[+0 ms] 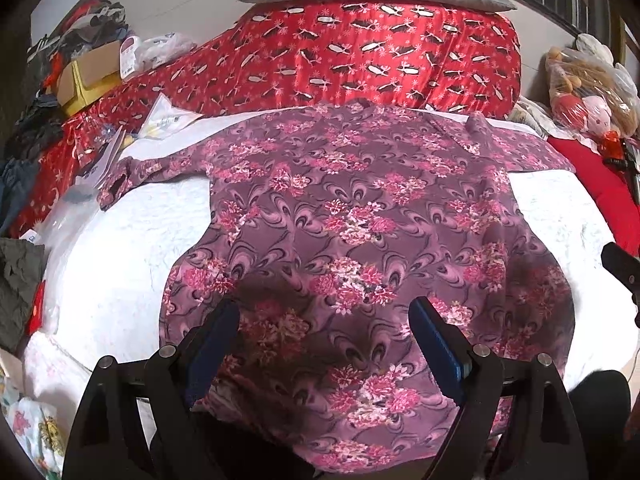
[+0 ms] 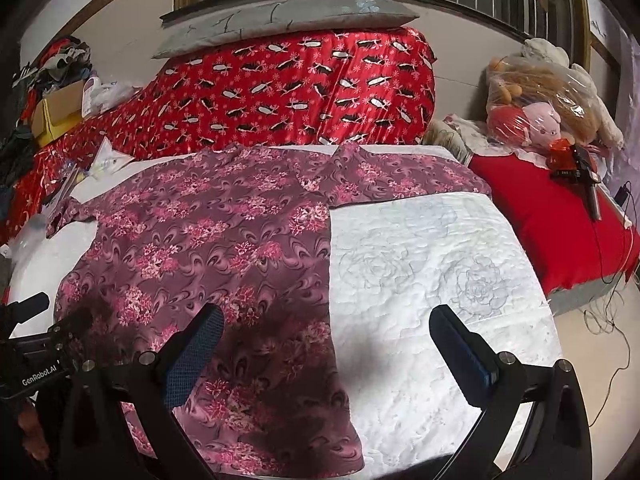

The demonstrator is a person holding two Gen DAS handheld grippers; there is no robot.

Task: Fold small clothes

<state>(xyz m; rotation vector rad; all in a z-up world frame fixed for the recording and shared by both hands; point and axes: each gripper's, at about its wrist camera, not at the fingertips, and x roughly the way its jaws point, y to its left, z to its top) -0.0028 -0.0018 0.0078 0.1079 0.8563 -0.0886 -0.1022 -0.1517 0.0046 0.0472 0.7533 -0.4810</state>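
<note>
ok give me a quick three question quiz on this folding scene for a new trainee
1. True or false: the floral shirt lies spread flat on the white quilt.
2. Multiple choice: the left gripper is A) shut on a sleeve, B) open over the shirt's lower part, C) out of view.
3. Fill in: the right gripper is open, straddling the shirt's ____ edge, one finger over cloth and one over quilt.

Key: 1 true; 2 B; 3 right
</note>
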